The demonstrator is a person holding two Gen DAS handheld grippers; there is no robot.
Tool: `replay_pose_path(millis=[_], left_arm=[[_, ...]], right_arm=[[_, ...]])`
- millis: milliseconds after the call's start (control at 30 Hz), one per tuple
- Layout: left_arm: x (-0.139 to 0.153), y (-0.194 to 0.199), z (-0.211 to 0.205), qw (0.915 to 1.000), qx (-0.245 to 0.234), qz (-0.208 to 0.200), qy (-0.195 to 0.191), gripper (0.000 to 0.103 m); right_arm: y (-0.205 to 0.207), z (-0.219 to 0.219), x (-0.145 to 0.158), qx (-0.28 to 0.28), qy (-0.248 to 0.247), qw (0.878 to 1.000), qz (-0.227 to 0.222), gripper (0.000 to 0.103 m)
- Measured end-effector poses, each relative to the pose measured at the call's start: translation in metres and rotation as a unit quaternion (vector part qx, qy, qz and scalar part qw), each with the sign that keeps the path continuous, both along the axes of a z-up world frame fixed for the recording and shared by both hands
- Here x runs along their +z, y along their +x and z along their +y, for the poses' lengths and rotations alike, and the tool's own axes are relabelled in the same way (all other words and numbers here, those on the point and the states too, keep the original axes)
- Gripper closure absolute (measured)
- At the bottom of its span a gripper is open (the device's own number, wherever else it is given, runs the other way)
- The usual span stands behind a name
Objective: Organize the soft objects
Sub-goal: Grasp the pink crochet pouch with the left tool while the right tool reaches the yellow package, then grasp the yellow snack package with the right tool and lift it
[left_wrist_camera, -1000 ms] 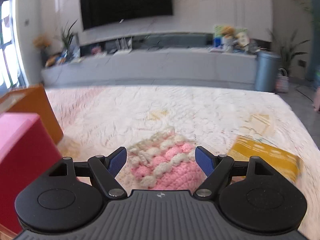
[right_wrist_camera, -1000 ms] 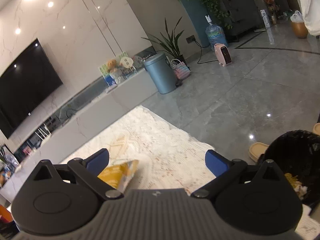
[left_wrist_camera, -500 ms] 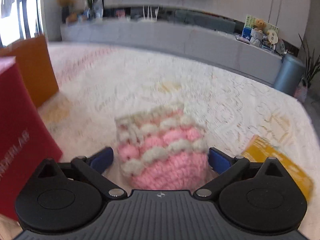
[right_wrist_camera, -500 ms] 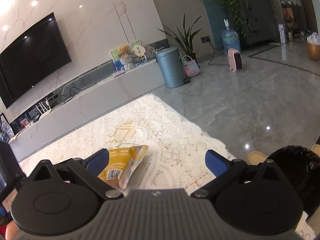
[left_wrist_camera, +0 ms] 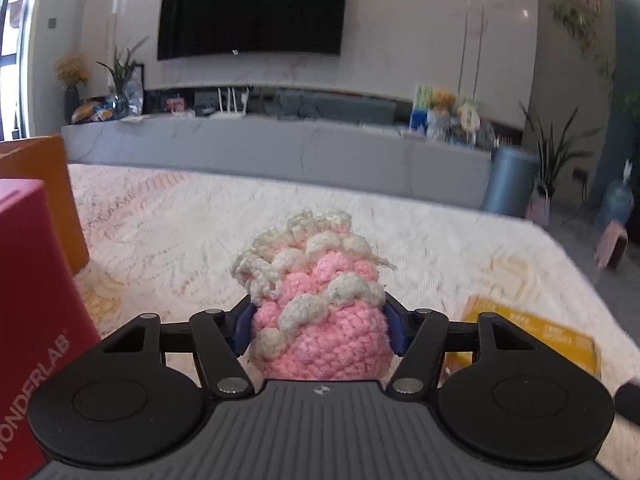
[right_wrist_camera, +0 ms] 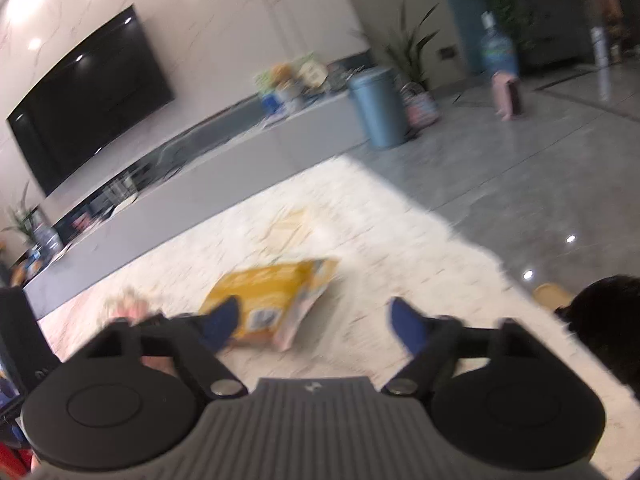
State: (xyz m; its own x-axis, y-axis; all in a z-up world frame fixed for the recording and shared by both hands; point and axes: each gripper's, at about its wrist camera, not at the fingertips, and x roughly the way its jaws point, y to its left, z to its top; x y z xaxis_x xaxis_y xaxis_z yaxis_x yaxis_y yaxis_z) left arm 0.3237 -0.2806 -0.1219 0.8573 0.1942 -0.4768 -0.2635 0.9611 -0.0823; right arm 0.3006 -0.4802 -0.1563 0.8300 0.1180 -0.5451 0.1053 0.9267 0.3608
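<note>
My left gripper (left_wrist_camera: 318, 330) is shut on a pink and cream crocheted pouch (left_wrist_camera: 316, 300) and holds it above the white lace-covered table (left_wrist_camera: 180, 232). The pouch also shows blurred at the left of the right wrist view (right_wrist_camera: 128, 306). A yellow packet (right_wrist_camera: 272, 300) lies on the cloth just ahead of my right gripper (right_wrist_camera: 316, 322), which is open and empty; its left fingertip overlaps the packet's near corner. The packet also shows in the left wrist view (left_wrist_camera: 532, 340), to the right of the pouch.
A red box (left_wrist_camera: 36, 320) and an orange box (left_wrist_camera: 44, 196) stand at the left of the table. A black bin (right_wrist_camera: 608, 320) sits on the floor off the table's right edge. A grey TV bench (left_wrist_camera: 280, 152) runs behind.
My left gripper has closed on the crocheted pouch and lifted it off the cloth. My right gripper has swung left and down toward the yellow packet, its jaws narrower than before.
</note>
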Motion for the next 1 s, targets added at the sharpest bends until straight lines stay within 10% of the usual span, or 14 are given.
replay_pose_path(millis=[167,500,767,900,1000], left_arm=[[0.009,-0.005,0.001,0.9987,0.009,-0.043,0.024,0.035],[0.001,0.002,0.000,0.9998,-0.002,0.003,0.021,0.035],[0.025,-0.010,0.000,0.9996,-0.009,-0.025,0.002,0.035],[0.035,-0.014,0.003,0.9988,-0.020,-0.045,0.002,0.035],[0.041,-0.017,0.004,0.9981,-0.024,-0.057,0.003,0.034]], right_arm=[[0.007,0.023,-0.008,0.045,-0.061,0.997,0.015,0.063],[0.012,0.028,-0.015,0.087,-0.095,0.992,0.003,0.102],[-0.007,0.018,0.014,0.146,-0.086,0.984,0.058,0.103],[-0.037,0.038,0.022,0.295,-0.149,0.934,0.135,0.103],[-0.049,0.036,0.026,0.293,-0.148,0.937,0.121,0.087]])
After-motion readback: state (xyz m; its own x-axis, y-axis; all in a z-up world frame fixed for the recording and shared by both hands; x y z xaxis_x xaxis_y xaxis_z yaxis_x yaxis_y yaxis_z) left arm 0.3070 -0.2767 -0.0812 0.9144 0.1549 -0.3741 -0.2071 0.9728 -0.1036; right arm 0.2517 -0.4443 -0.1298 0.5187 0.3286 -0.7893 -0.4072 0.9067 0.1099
